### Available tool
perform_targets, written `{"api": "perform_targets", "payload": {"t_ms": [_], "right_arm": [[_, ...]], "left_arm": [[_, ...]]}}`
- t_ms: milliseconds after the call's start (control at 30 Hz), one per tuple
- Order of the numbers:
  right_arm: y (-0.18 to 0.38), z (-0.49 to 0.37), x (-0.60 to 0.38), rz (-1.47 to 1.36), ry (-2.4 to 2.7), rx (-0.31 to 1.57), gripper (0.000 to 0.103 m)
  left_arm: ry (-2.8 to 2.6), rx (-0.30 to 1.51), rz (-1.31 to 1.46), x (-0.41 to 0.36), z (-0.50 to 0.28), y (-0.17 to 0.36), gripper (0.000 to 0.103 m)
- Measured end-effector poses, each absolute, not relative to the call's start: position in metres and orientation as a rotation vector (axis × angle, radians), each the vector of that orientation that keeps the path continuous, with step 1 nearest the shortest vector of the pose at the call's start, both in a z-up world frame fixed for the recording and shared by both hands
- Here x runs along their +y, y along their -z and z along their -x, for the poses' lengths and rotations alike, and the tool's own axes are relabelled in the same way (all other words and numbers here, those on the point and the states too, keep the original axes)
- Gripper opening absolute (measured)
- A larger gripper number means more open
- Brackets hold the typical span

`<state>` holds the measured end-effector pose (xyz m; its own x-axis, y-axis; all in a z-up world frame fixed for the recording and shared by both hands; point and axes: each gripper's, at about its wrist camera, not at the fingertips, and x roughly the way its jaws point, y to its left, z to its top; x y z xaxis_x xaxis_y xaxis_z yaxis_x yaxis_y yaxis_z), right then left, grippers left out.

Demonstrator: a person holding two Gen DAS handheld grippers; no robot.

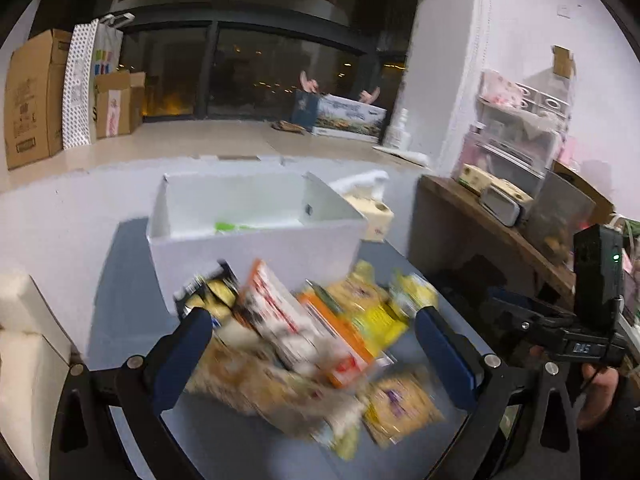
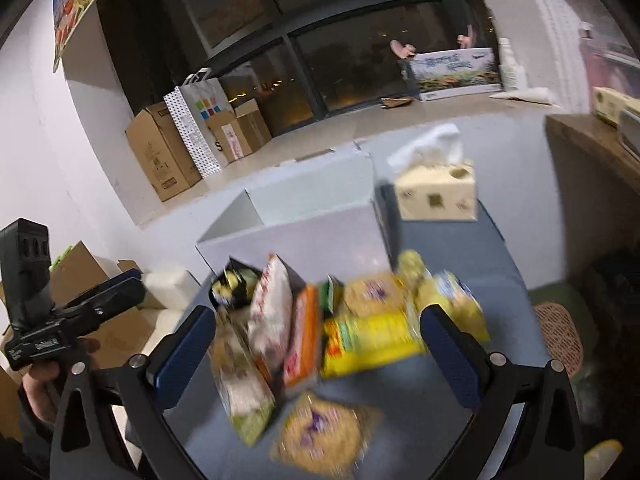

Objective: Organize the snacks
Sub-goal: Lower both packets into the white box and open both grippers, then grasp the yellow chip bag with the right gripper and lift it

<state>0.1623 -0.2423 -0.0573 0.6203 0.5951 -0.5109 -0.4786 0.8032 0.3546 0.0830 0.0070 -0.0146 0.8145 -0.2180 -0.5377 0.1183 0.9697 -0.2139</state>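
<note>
A blurred pile of snack packets (image 1: 312, 332) lies on the blue-grey table (image 1: 120, 280) in front of an open white box (image 1: 256, 216). The pile holds a white-and-red bag (image 1: 280, 312), an orange box (image 1: 340, 344), yellow packets (image 1: 376, 312) and a beige packet (image 1: 400, 404). A green item (image 1: 228, 227) lies inside the box. My left gripper (image 1: 312, 320) is open above the pile, holding nothing. In the right wrist view my right gripper (image 2: 316, 320) is open above the same pile (image 2: 304, 336), in front of the white box (image 2: 296, 224). Each gripper shows in the other's view.
A tissue box (image 2: 436, 192) stands right of the white box. A wooden shelf (image 1: 500, 224) with clutter is at the right. Cardboard boxes (image 1: 36, 96) and a dotted bag (image 1: 80, 84) stand by the dark window. A white block (image 1: 24, 320) is at the left.
</note>
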Motion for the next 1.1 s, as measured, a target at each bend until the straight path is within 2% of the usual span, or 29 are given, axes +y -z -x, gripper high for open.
{"api": "perform_targets", "payload": {"t_ms": [167,533,767,1100], "right_arm": [[0.070,-0.132,-0.273,-0.175,-0.552,0.627,0.103],[0.104,-0.137,-0.312,-0.092,-0.424,0.681,0.103],[0.128,-0.171,-0.305,-0.074,-0.427,0.756,0.103],[0.130,-0.250,-0.262,-0.099,-0.499,0.814,0.103]], "left_arm": [[0.178,0.591,0.200,-0.006,-0.053,0.022,0.103],[0.176,0.599,0.192,-0.019,-0.026,0.030,0.103],[0.170,0.607,0.194,-0.018,-0.024,0.033,0.103],[0.153,0.624,0.205,-0.012,-0.024,0.040,0.103]]}}
